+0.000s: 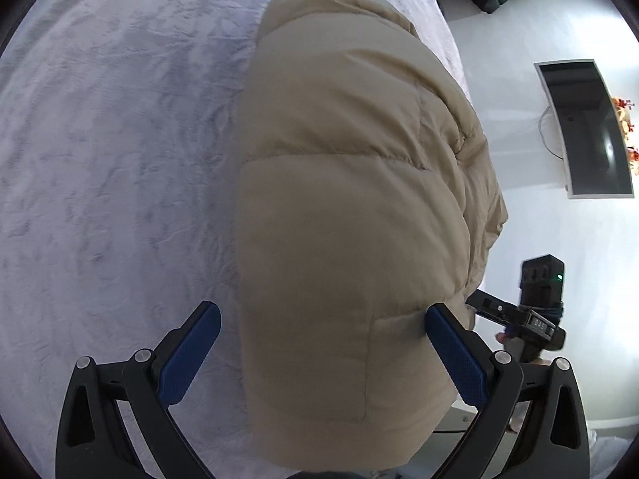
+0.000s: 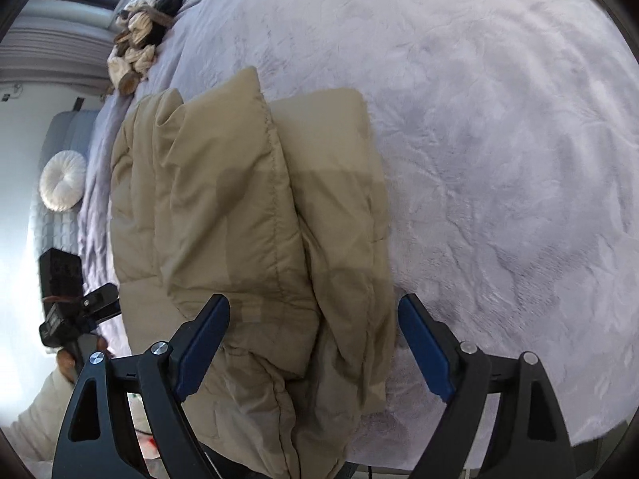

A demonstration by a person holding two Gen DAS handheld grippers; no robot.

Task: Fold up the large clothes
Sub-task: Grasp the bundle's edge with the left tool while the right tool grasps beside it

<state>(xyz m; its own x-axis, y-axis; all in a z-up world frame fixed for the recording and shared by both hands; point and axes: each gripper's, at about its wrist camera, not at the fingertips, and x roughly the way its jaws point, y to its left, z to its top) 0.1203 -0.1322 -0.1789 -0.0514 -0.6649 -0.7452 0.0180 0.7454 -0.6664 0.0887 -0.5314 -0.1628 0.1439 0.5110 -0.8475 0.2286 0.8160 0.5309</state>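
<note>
A: Where does the tan puffer jacket (image 1: 351,215) lie?

B: On the lavender bedspread (image 1: 120,159), along the bed's edge, already doubled over into a thick bundle. In the right wrist view a folded panel sits on top of the jacket (image 2: 247,215), its stitched seam running away from the camera.

A: So its long axis?

B: It runs straight ahead of both tools, from their fingertips toward the far end of the bed. Each gripper meets the bundle end-on at its near end.

A: And the grippers themselves?

B: The left gripper (image 1: 319,343) is spread wide and grips nothing; the near end of the jacket bulges between its fingers, the right-side pad (image 1: 455,355) touching the fabric, the other standing clear over the bedspread. The right gripper (image 2: 313,339) is likewise wide apart and empty, straddling the bundle's near edge.

A: Which is nearer?

B: Hard to call; both look about equally close. The left seems the more deeply set.

A: Anything beyond?

B: A wall screen (image 1: 583,127) and a pile of plush toys (image 2: 139,48) at the bed's far corner.
</note>
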